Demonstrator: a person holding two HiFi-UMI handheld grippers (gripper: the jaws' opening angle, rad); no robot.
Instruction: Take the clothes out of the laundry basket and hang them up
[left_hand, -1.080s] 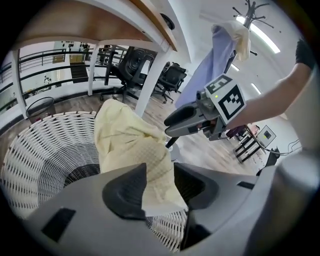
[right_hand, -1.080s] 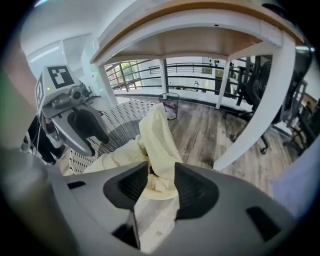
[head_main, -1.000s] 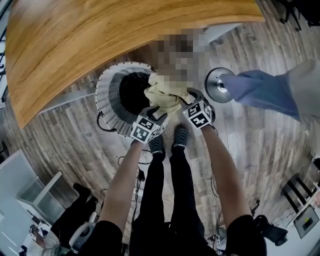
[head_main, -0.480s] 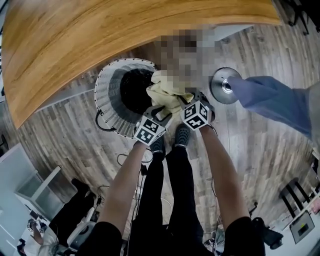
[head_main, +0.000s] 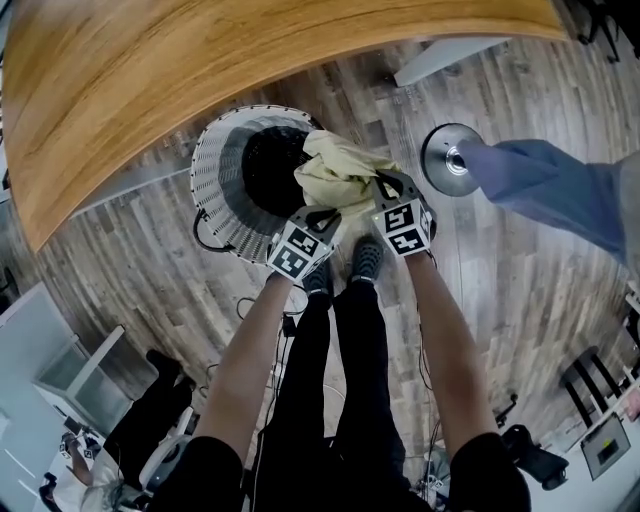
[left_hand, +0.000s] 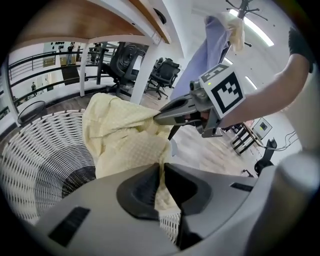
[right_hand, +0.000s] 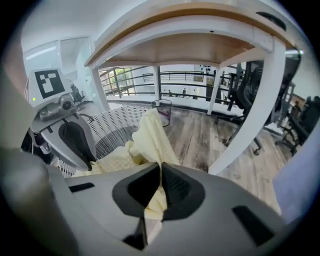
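Garment (head_main: 340, 175) bunched at basket (head_main: 212, 185) rim, long axis roughly left-right.

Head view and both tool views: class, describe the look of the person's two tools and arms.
Left tool and right tool: grey moulded bodies, black pads, each carrying a white cube with black square markers. Arms bare below short black sleeves.
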